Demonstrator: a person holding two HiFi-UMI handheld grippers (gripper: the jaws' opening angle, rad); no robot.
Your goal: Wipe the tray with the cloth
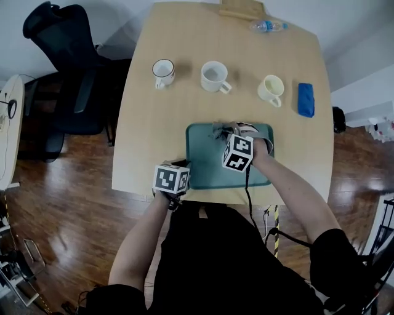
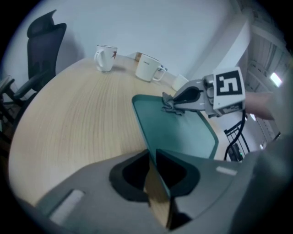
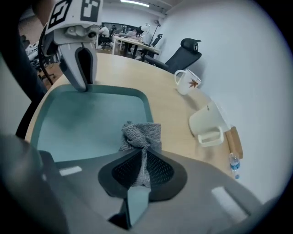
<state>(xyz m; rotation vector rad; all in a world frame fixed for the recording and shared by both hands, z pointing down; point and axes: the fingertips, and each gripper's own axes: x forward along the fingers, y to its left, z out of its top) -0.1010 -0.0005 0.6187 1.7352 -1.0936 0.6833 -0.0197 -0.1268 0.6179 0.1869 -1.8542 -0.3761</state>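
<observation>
A teal tray (image 1: 203, 172) lies near the front edge of the wooden table. My right gripper (image 1: 225, 133) is over the tray's far part, shut on a grey knitted cloth (image 3: 141, 132). The bunched cloth (image 1: 220, 130) hangs from its jaws and touches the tray floor (image 3: 91, 123). My left gripper (image 1: 182, 165) is at the tray's near-left corner, and its jaws are shut on the tray's rim (image 2: 145, 137). In the left gripper view the right gripper (image 2: 176, 101) and the cloth (image 2: 170, 108) show at the tray's far end.
Three mugs (image 1: 164, 72) (image 1: 214, 76) (image 1: 271, 89) stand in a row beyond the tray. A blue cloth-like object (image 1: 306, 99) lies at the right. A water bottle (image 1: 268, 26) and a wooden block (image 1: 241, 8) sit at the far edge. An office chair (image 1: 68, 67) is left of the table.
</observation>
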